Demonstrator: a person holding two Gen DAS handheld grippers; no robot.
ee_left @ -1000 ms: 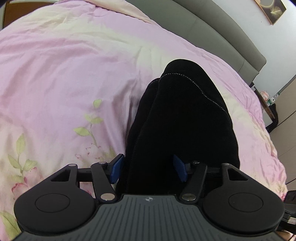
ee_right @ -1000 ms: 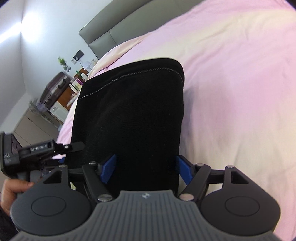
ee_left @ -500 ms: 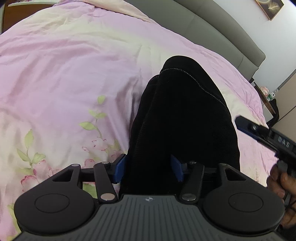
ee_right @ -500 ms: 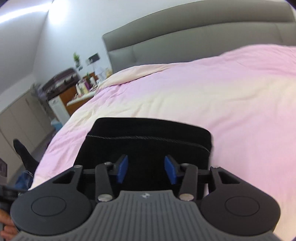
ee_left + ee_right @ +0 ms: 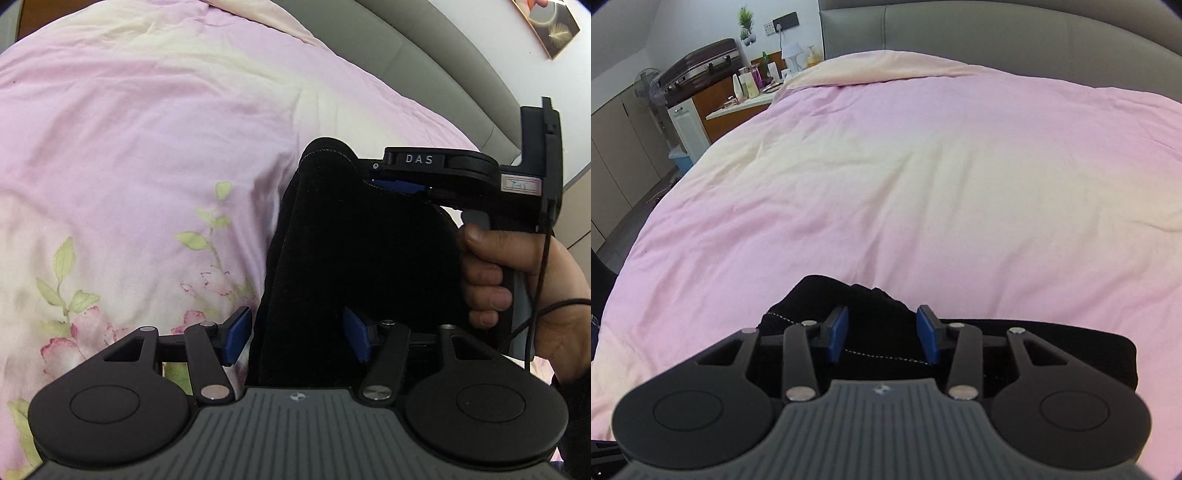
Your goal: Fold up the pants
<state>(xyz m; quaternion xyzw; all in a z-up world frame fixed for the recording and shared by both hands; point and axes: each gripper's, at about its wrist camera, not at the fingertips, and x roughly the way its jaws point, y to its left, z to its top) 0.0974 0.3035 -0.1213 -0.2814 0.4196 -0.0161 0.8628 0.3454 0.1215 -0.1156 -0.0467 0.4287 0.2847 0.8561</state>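
The black pants (image 5: 354, 251) lie folded into a thick stack on the pink bed cover (image 5: 147, 129). My left gripper (image 5: 297, 339) is open, its blue pads on either side of the stack's near end. My right gripper (image 5: 882, 334) is open just above the pants (image 5: 871, 302) at their stitched edge. In the left wrist view the right gripper (image 5: 399, 184) comes in from the right over the far end of the stack, held by a hand (image 5: 517, 280).
A grey padded headboard (image 5: 997, 29) runs behind the bed. A bedside table with bottles (image 5: 746, 92), a suitcase (image 5: 701, 62) and cupboards stand to the left of the bed. A framed picture (image 5: 554, 26) hangs on the wall.
The right gripper has swung round from the stack's side to its far end and narrowed its opening. The left gripper stays open at the near end.
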